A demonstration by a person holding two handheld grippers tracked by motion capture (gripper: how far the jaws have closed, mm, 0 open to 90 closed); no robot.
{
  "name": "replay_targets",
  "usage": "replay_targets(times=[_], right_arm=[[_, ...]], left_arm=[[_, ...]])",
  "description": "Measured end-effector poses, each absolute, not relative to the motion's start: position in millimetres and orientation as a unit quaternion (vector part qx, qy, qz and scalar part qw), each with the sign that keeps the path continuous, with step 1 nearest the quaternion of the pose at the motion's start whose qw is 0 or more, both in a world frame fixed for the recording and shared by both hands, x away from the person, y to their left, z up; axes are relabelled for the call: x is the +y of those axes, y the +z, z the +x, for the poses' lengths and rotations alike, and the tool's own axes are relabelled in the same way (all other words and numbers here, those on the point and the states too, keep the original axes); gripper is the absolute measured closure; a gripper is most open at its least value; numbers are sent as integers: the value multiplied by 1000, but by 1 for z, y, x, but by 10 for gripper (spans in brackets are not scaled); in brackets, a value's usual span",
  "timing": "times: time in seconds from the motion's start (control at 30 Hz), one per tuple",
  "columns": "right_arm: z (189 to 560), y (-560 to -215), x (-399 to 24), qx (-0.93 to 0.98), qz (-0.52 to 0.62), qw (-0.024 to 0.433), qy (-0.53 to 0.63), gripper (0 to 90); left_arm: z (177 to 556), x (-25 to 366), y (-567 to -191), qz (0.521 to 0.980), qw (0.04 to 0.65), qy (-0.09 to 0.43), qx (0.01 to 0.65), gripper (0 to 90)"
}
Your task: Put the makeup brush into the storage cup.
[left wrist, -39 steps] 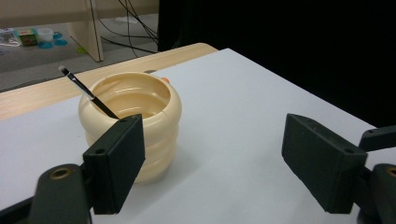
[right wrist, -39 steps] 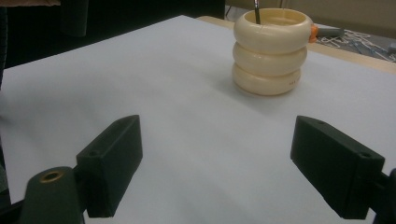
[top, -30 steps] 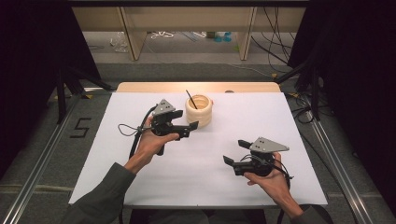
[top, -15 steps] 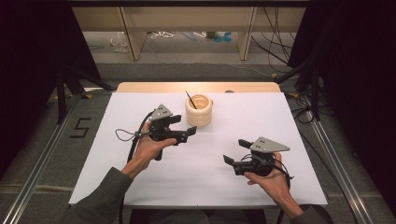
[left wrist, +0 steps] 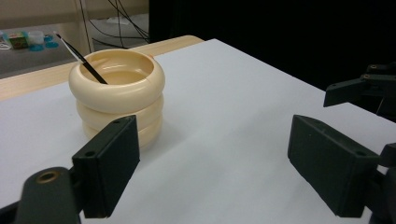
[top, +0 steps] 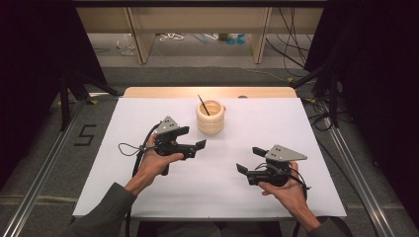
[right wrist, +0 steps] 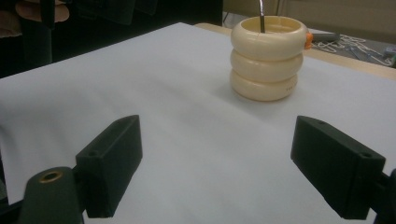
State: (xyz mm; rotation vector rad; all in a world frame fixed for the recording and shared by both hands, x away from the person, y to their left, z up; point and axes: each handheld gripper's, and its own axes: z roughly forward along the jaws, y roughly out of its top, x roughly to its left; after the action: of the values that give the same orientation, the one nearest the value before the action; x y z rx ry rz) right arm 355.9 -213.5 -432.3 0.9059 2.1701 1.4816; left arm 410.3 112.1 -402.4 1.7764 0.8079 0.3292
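left hand-held gripper (top: 197, 146) near cream ribbed cup (top: 210, 117), jaws apart, empty; right hand-held gripper (top: 247, 160) well apart.

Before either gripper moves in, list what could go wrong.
1. The stick leans over the cup's rim; a jaw brushing it could flick it out.
2. The cup looks light and stands free on the table; the open left gripper, coming from the side, might push it rather than straddle it.
3. The right gripper faces the left one, so both reaching in could collide.
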Motion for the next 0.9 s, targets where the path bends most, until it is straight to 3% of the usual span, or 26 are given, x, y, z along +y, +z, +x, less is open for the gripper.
replay_targets(times=[0.9], right_arm=[[355, -433, -213, 760, 326, 173, 535, 162]], left_arm=[[375, 121, -420, 754, 546, 150, 333, 163]])
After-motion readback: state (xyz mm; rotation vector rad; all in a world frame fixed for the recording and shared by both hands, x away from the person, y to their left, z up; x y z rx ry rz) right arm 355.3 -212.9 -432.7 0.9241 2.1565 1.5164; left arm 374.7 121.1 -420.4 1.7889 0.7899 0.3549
